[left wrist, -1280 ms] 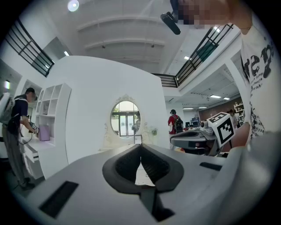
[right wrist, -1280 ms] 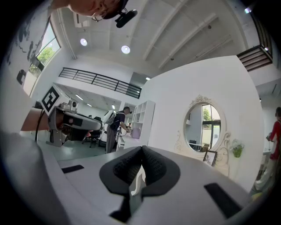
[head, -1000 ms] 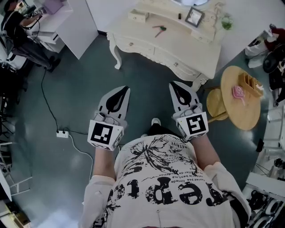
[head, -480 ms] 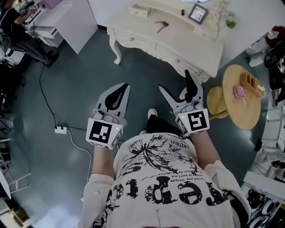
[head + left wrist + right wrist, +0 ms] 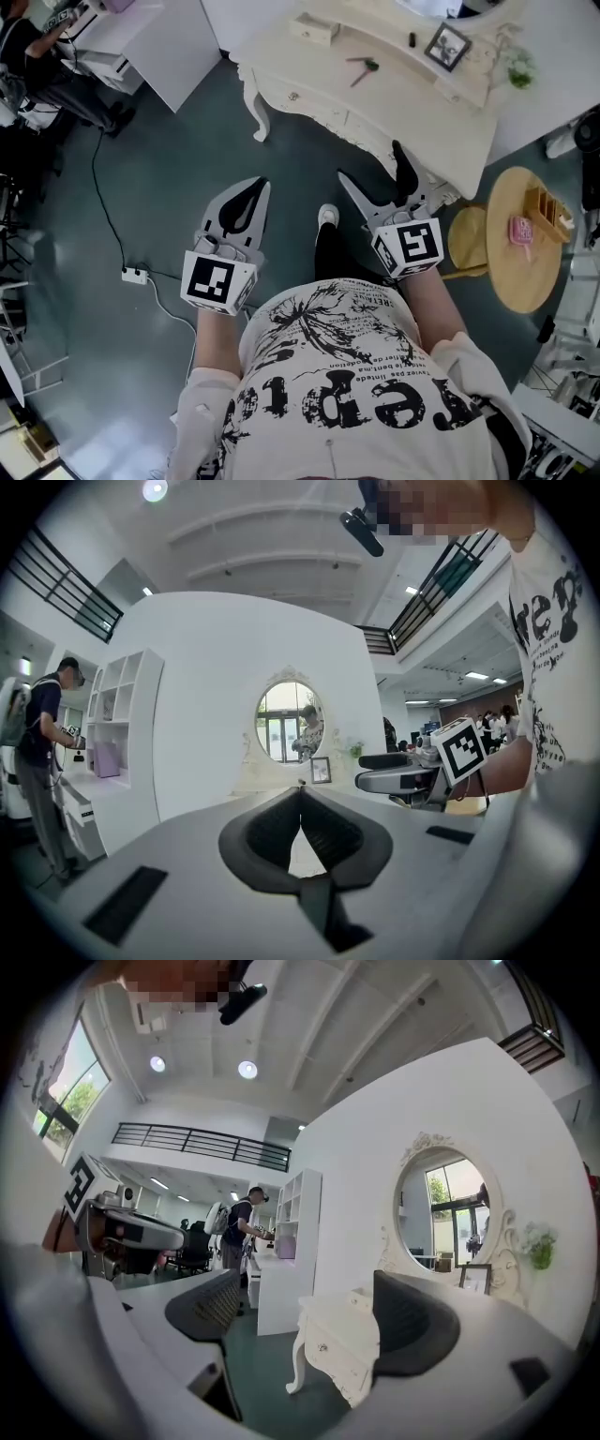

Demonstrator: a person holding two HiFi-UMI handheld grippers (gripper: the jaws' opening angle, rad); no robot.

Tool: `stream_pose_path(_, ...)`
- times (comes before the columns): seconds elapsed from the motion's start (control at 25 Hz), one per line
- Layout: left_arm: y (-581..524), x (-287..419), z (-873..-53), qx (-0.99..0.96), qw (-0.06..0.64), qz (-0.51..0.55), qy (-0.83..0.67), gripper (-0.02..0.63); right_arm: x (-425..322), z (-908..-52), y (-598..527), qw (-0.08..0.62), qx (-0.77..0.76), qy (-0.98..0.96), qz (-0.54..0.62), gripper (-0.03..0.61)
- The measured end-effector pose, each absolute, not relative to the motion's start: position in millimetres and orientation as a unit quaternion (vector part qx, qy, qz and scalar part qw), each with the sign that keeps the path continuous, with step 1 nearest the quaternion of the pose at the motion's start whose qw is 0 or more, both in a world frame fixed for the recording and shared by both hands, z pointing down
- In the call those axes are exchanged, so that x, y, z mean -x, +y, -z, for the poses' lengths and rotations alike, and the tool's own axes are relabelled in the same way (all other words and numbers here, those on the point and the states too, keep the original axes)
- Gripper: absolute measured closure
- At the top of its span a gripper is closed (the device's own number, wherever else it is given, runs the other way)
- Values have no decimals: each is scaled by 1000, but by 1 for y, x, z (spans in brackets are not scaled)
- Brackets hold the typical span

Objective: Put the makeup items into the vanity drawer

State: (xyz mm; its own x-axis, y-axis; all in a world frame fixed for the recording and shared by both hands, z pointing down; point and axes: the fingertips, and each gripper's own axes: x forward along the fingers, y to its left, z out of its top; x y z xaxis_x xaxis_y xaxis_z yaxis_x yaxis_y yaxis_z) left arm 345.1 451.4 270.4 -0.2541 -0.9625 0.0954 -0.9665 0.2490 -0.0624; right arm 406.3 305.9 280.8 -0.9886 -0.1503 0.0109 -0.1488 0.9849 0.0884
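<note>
The cream vanity [image 5: 309,70] stands ahead of me with its front drawers closed. On its top lie a green and pink makeup item [image 5: 361,67], a small dark item [image 5: 411,39], a small box [image 5: 314,28] and a picture frame [image 5: 447,45]. My left gripper [image 5: 251,190] is held level over the floor, shut and empty; its tips meet in the left gripper view [image 5: 300,786]. My right gripper [image 5: 375,169] points at the vanity [image 5: 342,1349], well short of it. Its jaws have just been opening and stand wide apart [image 5: 309,1312] with nothing between them.
A round wooden table [image 5: 506,272] with a pink item [image 5: 521,230] and a wooden holder [image 5: 550,208] stands to the right, a stool [image 5: 466,239] beside it. A white cabinet [image 5: 159,47] and a person [image 5: 28,47] are at far left. A power strip [image 5: 134,275] lies on the floor.
The right gripper's jaws went from shut to wide open. Both grippers and the person moved closer to the vanity, which has shifted right in view.
</note>
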Motion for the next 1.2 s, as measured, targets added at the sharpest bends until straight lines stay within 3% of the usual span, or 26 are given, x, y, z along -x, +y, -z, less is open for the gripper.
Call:
stream_pose_path(0.52,237,-168,-257,-610,19,-60,-790,600,-231,-288,80,53,-88,-995,14,133)
stream_pose_path(1.2,70,-53,-288,-696,43,-66,-714,600,-141,-359,-50,172,-175,-968,-42,135)
